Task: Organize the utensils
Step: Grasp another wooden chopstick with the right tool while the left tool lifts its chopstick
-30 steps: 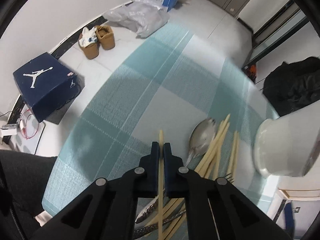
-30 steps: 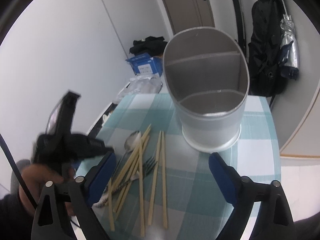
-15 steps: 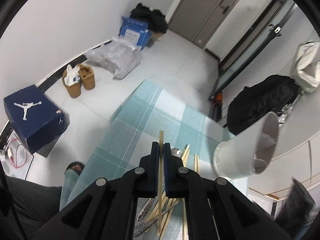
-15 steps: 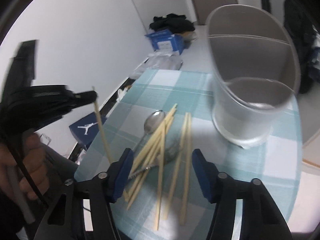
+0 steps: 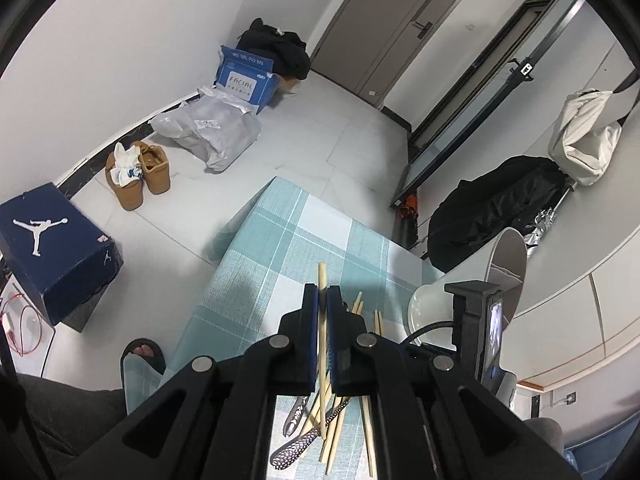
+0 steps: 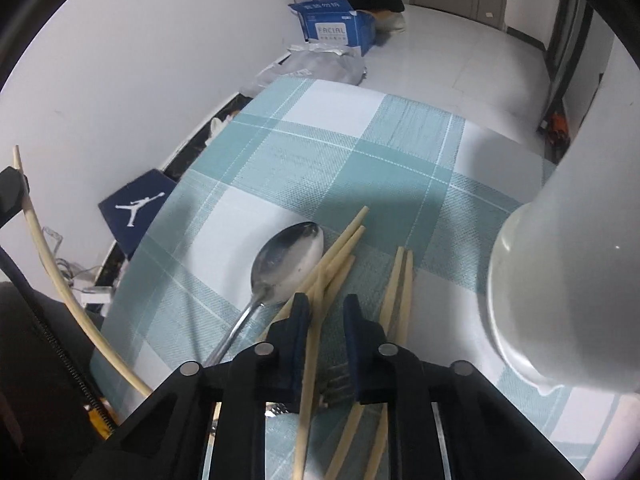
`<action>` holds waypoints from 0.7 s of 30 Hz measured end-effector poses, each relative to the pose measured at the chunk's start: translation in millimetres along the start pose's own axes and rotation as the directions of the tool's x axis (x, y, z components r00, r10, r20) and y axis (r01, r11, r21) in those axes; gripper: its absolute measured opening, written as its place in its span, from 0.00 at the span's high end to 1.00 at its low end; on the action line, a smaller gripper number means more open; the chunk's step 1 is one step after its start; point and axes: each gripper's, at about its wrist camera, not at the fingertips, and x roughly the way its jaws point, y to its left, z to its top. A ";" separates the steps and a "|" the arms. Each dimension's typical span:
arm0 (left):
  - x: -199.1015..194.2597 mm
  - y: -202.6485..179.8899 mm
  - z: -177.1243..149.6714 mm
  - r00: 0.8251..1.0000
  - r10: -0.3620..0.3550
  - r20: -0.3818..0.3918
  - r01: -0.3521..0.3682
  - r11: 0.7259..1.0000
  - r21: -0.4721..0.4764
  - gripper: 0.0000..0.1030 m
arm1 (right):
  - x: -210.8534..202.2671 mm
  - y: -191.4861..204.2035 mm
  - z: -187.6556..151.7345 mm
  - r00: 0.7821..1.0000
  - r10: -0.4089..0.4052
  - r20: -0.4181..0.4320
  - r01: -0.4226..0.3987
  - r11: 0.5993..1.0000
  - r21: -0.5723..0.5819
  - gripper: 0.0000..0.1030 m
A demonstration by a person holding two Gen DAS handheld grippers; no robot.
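In the left wrist view the left gripper [image 5: 323, 300] is pressed together on a single chopstick [image 5: 321, 280], whose tip sticks up past the pads toward twelve o'clock, lifted clear of the checked surface [image 5: 280, 248]. Only this view shows the floor clutter at nine to eleven o'clock: a dark blue shoebox [image 5: 56, 244], tan shoes [image 5: 140, 172] and a sandalled foot [image 5: 144, 354]. The white utensil holder [image 5: 496, 276] sits at three o'clock, partly masked by the body of the right gripper. The loose chopsticks [image 5: 332, 440] and a patterned handle [image 5: 300, 446] at six o'clock are mostly hidden behind the gripper frame. In the right wrist view the right gripper [image 6: 327, 316] hangs low over the pile, its jaws narrowed with a small gap left; they have just been closing, and one chopstick shaft [image 6: 308, 360] runs between them, though whether the pads press it cannot be told. The spoon [image 6: 288, 258] lies bowl-up at eleven o'clock of the gripper, shown whole only here. The fork beneath the gripper is barely discernible. A second earlier both views were farther from the pile, and the holder's compartments faced the right camera; now only its outer wall [image 6: 568, 280] fills three o'clock.
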 end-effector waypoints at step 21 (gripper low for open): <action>-29.0 -53.6 -17.2 1.000 -0.014 -0.011 0.016 0.974 0.226 0.99 | -139.9 -7.6 -63.5 0.913 0.028 0.407 -0.053 0.997 0.049 0.95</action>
